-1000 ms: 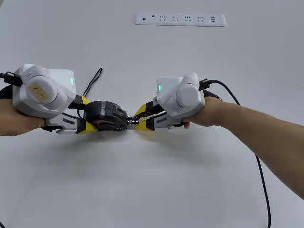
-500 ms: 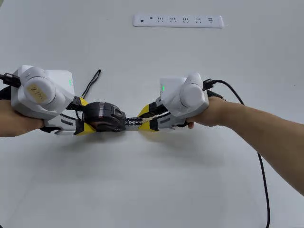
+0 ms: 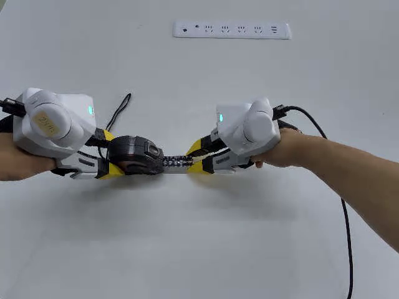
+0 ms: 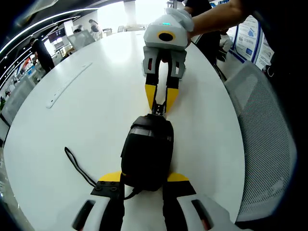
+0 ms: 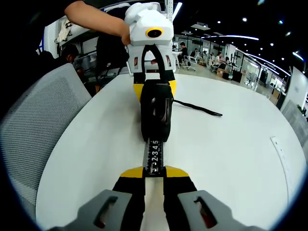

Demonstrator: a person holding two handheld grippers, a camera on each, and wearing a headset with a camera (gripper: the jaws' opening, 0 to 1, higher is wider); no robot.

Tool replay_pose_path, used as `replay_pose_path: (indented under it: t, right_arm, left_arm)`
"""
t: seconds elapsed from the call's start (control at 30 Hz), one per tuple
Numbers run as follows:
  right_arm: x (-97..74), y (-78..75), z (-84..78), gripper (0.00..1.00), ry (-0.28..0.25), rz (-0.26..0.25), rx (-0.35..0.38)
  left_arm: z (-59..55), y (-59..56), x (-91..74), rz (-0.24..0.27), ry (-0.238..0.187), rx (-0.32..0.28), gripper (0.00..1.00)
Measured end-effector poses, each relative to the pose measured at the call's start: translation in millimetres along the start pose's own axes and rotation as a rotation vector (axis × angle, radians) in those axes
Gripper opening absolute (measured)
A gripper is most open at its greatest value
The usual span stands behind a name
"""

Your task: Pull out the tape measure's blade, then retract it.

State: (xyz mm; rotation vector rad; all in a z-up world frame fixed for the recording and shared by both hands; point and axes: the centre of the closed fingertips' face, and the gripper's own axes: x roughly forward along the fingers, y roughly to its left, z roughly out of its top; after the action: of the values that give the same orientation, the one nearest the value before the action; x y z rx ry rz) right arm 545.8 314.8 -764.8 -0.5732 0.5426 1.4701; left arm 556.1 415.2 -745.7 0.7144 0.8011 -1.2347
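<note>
A black tape measure (image 3: 134, 155) hangs just above the white table, held at its rear by my left gripper (image 3: 112, 163), which is shut on its case (image 4: 147, 150). A short stretch of numbered blade (image 3: 176, 161) runs out of the case to my right gripper (image 3: 198, 160), whose yellow-tipped jaws are shut on the blade's end (image 5: 153, 162). In the right gripper view the case (image 5: 156, 109) stands upright straight ahead with the left gripper (image 5: 153, 86) behind it. The right gripper (image 4: 160, 105) faces me in the left gripper view. The black wrist strap (image 3: 121, 107) trails away from the case.
A white power strip (image 3: 231, 29) lies at the table's far side. A black cable (image 3: 345, 230) runs from the right gripper down the table's right side. A mesh chair (image 4: 262, 144) stands by the table edge. People sit far back in the room.
The two grippers have drawn apart, the right one shifting to the right, and a few centimetres of blade now show between case and right jaws. Both grips held.
</note>
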Motion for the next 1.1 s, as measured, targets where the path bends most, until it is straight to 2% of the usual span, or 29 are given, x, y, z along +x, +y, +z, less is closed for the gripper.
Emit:
replay_pose_path:
  t: [1.1]
  right_arm:
    - [-31.0,5.3,-27.6,0.12,0.025,0.001,0.014]
  left_arm:
    - [2.9,-1.6,1.1,-0.001,0.001,0.004,0.27]
